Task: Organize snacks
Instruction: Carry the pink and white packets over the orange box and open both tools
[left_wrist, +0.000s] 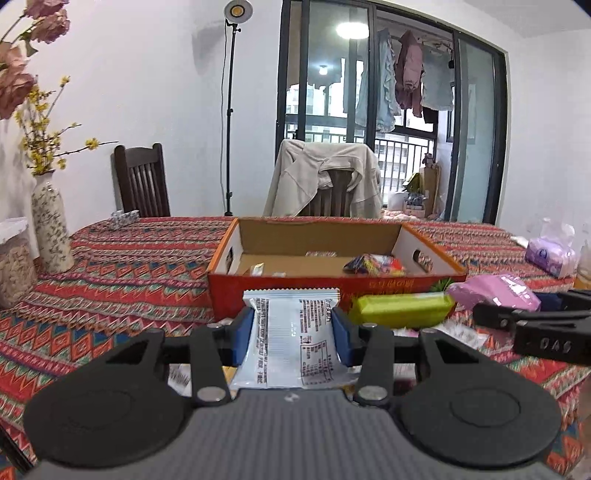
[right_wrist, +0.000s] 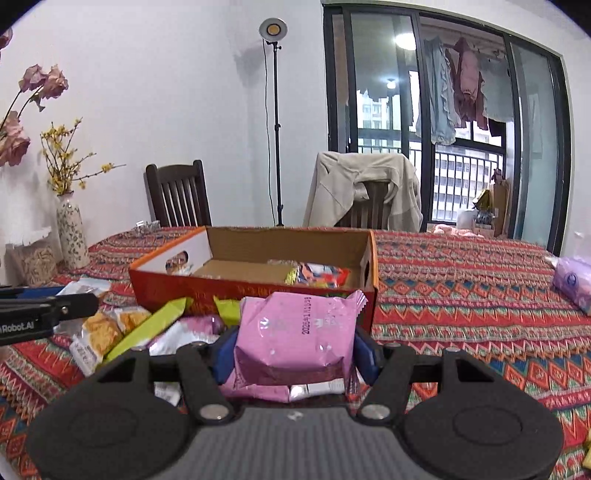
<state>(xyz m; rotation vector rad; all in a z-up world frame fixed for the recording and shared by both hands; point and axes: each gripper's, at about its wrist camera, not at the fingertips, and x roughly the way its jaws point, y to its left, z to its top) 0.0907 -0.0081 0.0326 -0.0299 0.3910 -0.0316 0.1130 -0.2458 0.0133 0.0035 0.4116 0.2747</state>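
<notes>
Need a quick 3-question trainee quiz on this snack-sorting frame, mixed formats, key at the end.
1. True or false: the left gripper is shut on a white snack packet.
2. What colour is the packet in the right gripper? A) green B) pink C) orange
3. Fill in: the cardboard box lies ____ both grippers, on the patterned tablecloth.

Key
1. True; the blue pads press its sides.
2. B; it is the pink packet.
3. Beyond; a few snacks already lie inside it, and a green packet lies just in front.
</notes>
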